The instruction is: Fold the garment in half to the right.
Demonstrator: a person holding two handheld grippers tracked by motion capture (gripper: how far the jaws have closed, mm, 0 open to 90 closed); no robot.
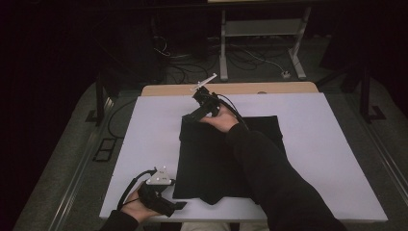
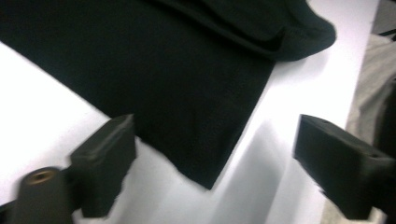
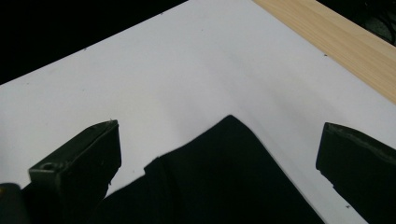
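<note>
A black cloth [image 1: 211, 159] lies folded flat in the middle of the white table top [image 1: 144, 139]. My left gripper [image 1: 179, 205] rests low by the cloth's near left corner. In the left gripper view its jaws [image 2: 215, 128] stand wide apart, with that cloth corner [image 2: 196, 154] between them and untouched by the pads. My right gripper [image 1: 188, 117] reaches across to the cloth's far left corner. Its jaws [image 3: 219, 130] are open too, straddling the pointed corner [image 3: 229, 154] without pressing on it. A dark sleeve [image 1: 269, 173] lies over the cloth.
A wooden strip [image 1: 240, 88] runs along the table's far edge, seen also as a wooden strip [image 3: 336, 42] in the right gripper view. Beyond it are floor cables [image 1: 250, 57] and a grey desk frame [image 1: 260, 29]. White table surface extends on both sides of the cloth.
</note>
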